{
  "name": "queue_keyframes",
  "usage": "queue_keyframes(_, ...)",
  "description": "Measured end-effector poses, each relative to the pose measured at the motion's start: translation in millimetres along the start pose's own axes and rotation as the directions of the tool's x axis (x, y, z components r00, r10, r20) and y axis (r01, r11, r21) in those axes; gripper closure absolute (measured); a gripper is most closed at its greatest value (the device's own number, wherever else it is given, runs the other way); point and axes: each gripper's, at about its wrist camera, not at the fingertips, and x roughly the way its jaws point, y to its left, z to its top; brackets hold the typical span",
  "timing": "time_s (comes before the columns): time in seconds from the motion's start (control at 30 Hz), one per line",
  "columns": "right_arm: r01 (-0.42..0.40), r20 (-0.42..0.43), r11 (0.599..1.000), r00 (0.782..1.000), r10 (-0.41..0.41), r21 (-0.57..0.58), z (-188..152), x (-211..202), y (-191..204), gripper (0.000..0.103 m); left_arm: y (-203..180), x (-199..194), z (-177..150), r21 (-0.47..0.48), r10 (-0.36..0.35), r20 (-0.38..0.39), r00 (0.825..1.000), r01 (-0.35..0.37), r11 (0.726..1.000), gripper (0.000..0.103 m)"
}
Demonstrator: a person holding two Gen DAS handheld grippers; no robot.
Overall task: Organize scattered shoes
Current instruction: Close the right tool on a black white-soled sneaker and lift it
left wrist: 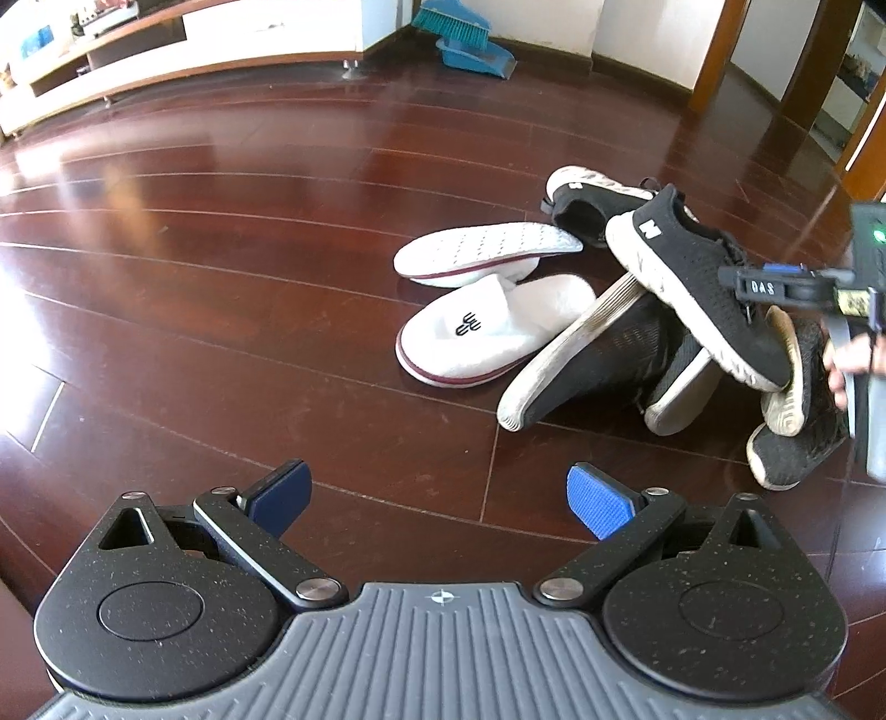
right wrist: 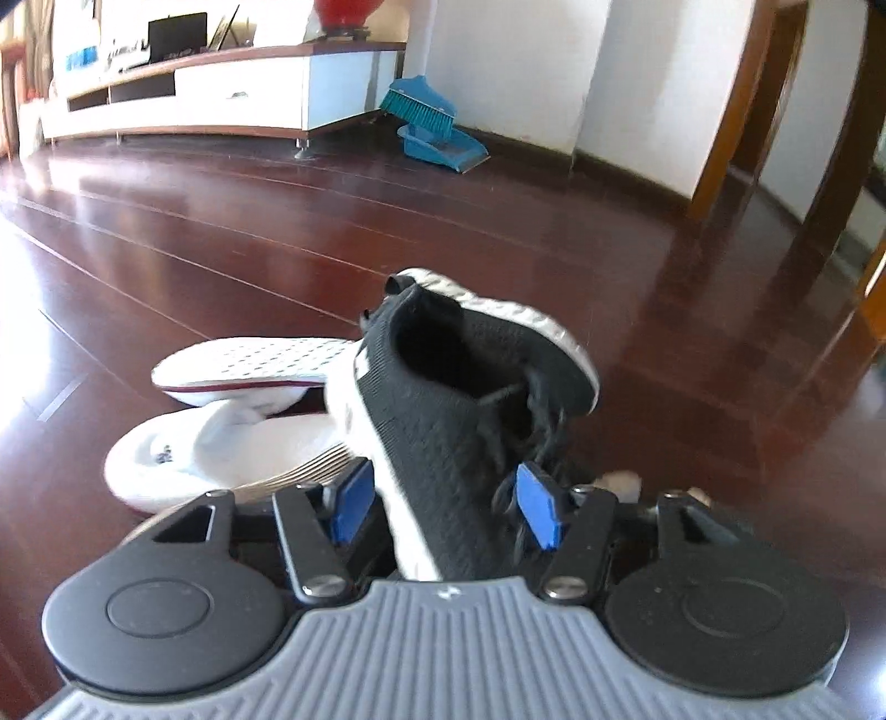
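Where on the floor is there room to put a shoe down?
The wide dark wood floor left of the white slippers is bare, right up to the low cabinet. The strip between the pile and the blue dustpan is bare too. It is crowded around the black sneakers, which lie stacked on each other by the right gripper.

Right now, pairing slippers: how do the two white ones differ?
The near slipper sits upright, its dark logo and fluffy opening showing; the far slipper lies flipped, its dotted sole facing up. The near one's heel end touches a black shoe's sole. Both are white with maroon trim.
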Motion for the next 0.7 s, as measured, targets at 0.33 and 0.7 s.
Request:
queue_keyframes(0.33, 0.021, -0.029, 0.994, 0.999, -0.025, -0.112, 12.8, 16.5, 7.6, 0.042, 10.3, 22.3, 11.4, -0.047, -0.03, -0.02, 0.999, 0.029, 0.998, 0.002)
queue_keyframes(0.7, -0.015, 0.042, 0.999, 0.999, 0.013, 0.043, -26.9, -8.5, -7.5, 0.041, -57.2, 78.4, 99.9, -0.151, -0.246, 0.009, 0.969, 0.245, 0.958, 0.001)
